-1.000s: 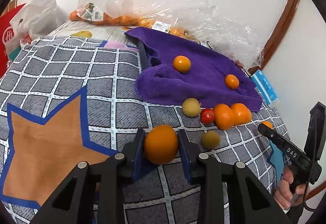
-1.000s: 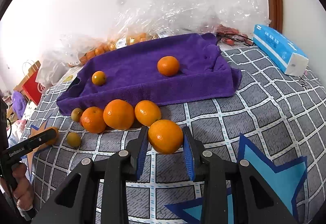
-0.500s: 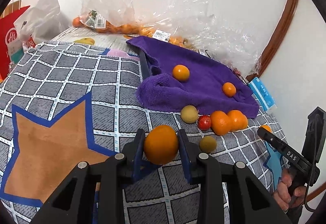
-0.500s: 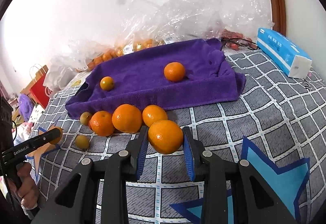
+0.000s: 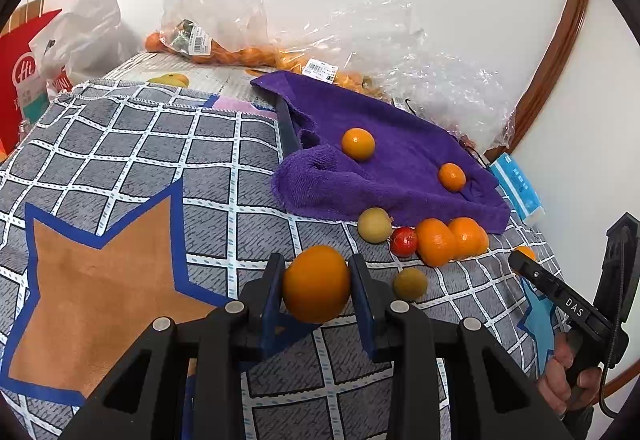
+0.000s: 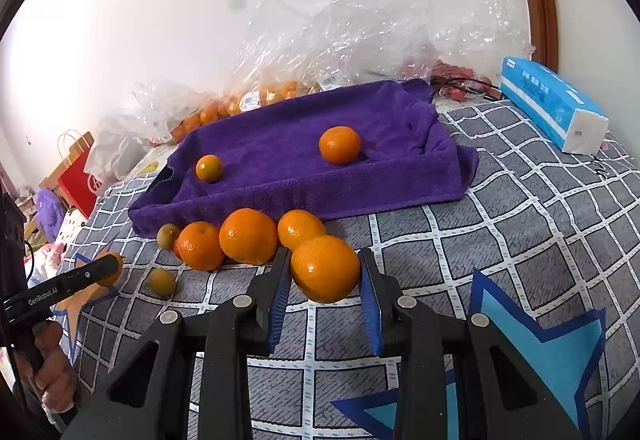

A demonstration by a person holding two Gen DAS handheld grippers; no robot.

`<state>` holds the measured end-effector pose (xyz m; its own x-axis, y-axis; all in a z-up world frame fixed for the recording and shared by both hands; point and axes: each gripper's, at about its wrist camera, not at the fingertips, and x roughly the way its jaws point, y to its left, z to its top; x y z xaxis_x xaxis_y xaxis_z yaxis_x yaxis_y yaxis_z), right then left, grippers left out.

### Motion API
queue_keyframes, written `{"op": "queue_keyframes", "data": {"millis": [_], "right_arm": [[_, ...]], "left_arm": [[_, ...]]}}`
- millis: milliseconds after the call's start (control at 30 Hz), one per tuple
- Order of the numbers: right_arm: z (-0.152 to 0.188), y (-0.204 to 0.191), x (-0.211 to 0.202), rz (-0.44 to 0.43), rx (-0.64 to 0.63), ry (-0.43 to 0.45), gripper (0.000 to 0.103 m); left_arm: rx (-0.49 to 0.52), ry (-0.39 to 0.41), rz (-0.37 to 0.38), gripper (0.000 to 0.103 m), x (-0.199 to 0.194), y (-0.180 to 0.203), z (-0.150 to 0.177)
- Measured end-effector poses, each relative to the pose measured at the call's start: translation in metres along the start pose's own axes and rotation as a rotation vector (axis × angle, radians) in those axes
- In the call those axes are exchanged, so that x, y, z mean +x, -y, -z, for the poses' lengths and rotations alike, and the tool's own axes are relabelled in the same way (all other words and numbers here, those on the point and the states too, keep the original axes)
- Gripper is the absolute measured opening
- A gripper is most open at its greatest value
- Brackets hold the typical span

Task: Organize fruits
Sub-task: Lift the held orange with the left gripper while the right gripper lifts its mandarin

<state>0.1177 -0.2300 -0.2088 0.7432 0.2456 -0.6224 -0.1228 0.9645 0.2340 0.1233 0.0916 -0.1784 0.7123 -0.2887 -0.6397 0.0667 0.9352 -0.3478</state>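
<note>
My left tool (image 5: 316, 282) is clamped on a large orange (image 5: 316, 283), both blue pads pressing its sides, lifted a little above the checked cloth (image 5: 132, 144) that covers the surface. My right tool (image 6: 325, 269) is likewise closed around a second orange (image 6: 325, 268).

Ahead of the left tool and slightly to its right lies a purple towel (image 5: 400, 144), rumpled at its near corner, with two small oranges (image 5: 358, 144) resting on it, well apart from each other. Between the towel's front edge and my left tool sit loose fruit: a pale yellow-green round fruit (image 5: 374, 225), a small red fruit (image 5: 404, 241) touching it, and two oranges (image 5: 436, 242) pressed side by side. Another small greenish fruit (image 5: 410, 283) lies just right of the left tool's right finger.

From the right tool, three oranges (image 6: 248, 236) crowd directly in front and to its left, along the towel's near edge. A blue tissue pack (image 6: 556, 104) lies far ahead to the right. Behind the towel, clear plastic bags (image 6: 352, 36) hold more oranges against the wall.
</note>
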Motion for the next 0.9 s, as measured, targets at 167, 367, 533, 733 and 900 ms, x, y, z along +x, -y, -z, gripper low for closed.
{"op": "queue_keyframes", "data": {"millis": [167, 367, 533, 733, 900], "right_arm": [[-0.0004, -0.0013, -0.0022, 0.002, -0.003, 0.009, 0.033], [-0.0003, -0.0001, -0.0022, 0.004, 0.002, 0.008, 0.033], [-0.0007, -0.0007, -0.0022, 0.009, 0.0, 0.012, 0.033], [-0.0012, 0.0009, -0.0021, 0.007, 0.007, 0.013, 0.033], [-0.0012, -0.0007, -0.0026, -0.01, -0.002, 0.016, 0.033]], "left_arm": [[0.006, 0.028, 0.003, 0.031, -0.0055, 0.0011, 0.0008], [-0.008, 0.029, -0.01, 0.031, -0.0061, -0.0016, 0.0009], [-0.001, 0.045, -0.008, 0.031, -0.0087, -0.0009, 0.0012], [-0.016, 0.044, -0.019, 0.031, -0.0081, -0.0045, 0.0005], [-0.025, 0.056, -0.03, 0.031, -0.0096, -0.0072, 0.0002]]}}
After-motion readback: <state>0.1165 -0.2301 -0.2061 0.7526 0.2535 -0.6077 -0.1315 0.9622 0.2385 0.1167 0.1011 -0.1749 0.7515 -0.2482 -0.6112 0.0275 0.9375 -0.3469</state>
